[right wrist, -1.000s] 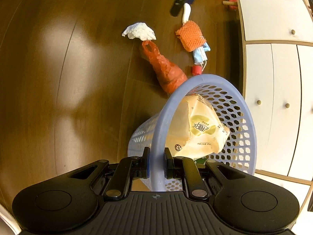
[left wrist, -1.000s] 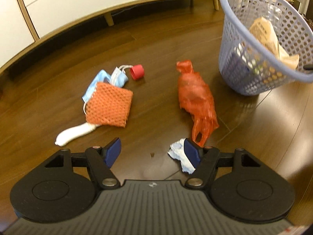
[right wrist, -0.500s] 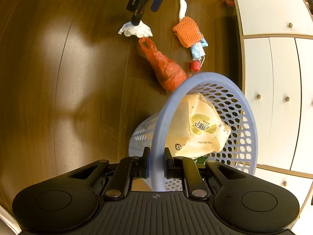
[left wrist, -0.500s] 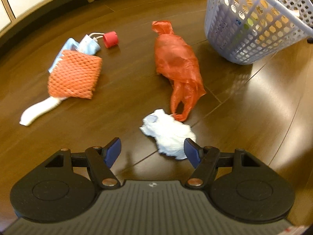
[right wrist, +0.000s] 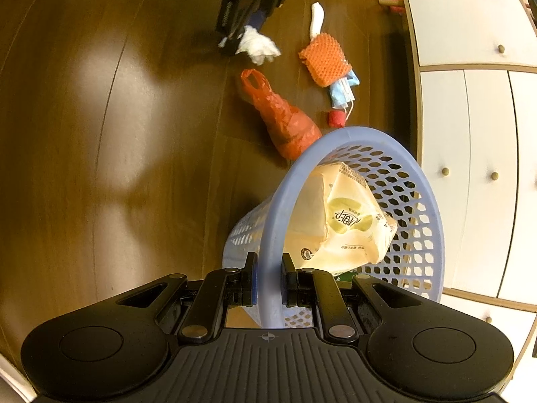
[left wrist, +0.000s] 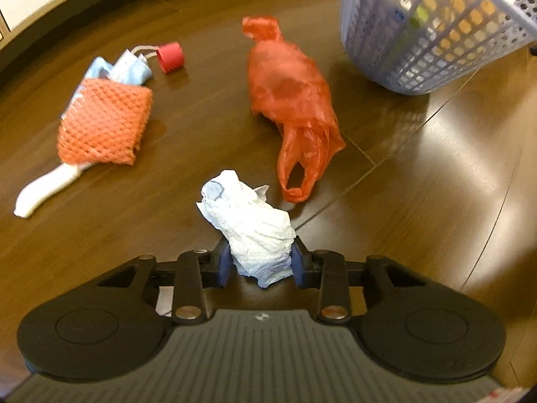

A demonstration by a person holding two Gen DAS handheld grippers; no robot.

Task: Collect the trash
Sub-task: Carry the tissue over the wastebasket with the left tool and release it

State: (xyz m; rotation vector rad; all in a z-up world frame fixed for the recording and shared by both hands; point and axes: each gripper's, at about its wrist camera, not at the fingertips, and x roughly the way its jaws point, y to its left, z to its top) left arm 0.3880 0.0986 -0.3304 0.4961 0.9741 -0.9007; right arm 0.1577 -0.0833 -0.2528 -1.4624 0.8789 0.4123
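Wood floor [left wrist: 436,201], crumpled tissue [left wrist: 255,228] between left jaws, touching both.

Warm, yellowish indoor lighting. Broad soft glare patches on the glossy dark brown wooden floor [right wrist: 110,127]. Strong fisheye bending toward the edges, dark vignette in the corners. Motion blur on the orange mesh foam sleeve [left wrist: 104,124] and red plastic bag [left wrist: 292,100]. Soft shadow under the lavender perforated plastic basket [left wrist: 433,30].

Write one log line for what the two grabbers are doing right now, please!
left gripper: shut on crumpled tissue | right gripper: shut on basket rim | red bag: on floor
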